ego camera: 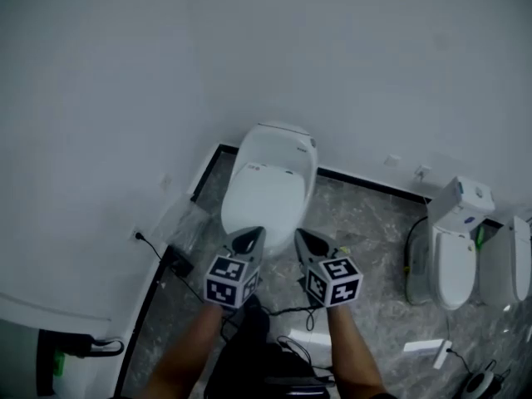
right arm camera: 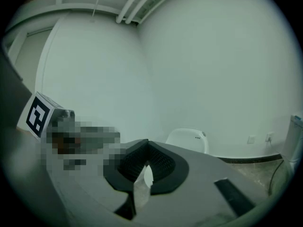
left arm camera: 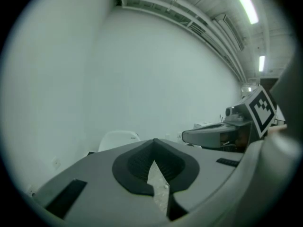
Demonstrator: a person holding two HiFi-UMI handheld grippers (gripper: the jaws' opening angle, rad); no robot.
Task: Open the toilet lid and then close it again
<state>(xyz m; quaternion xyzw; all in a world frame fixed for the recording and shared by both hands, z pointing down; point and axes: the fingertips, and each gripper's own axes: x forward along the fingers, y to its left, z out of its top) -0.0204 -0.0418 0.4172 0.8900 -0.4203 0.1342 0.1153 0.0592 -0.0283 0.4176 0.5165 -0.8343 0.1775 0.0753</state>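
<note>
Toilet lid [ego camera: 264, 198] down, front toward person

Plain white wall [ego camera: 125, 98] filling most of the head view, black skirting strip [ego camera: 366, 181] along its foot, grey marbled floor [ego camera: 374, 223], wall sockets [ego camera: 392, 161] low down, two white toilets [ego camera: 455, 256] at the floor's right edge, black cable [ego camera: 154, 248] at its left edge, ceiling strip light [left arm camera: 245, 4] and white pipes [left arm camera: 189, 17] overhead.

left hand-held gripper [ego camera: 252, 238]: jaws together, empty; right hand-held gripper [ego camera: 306, 241]: likewise
</note>
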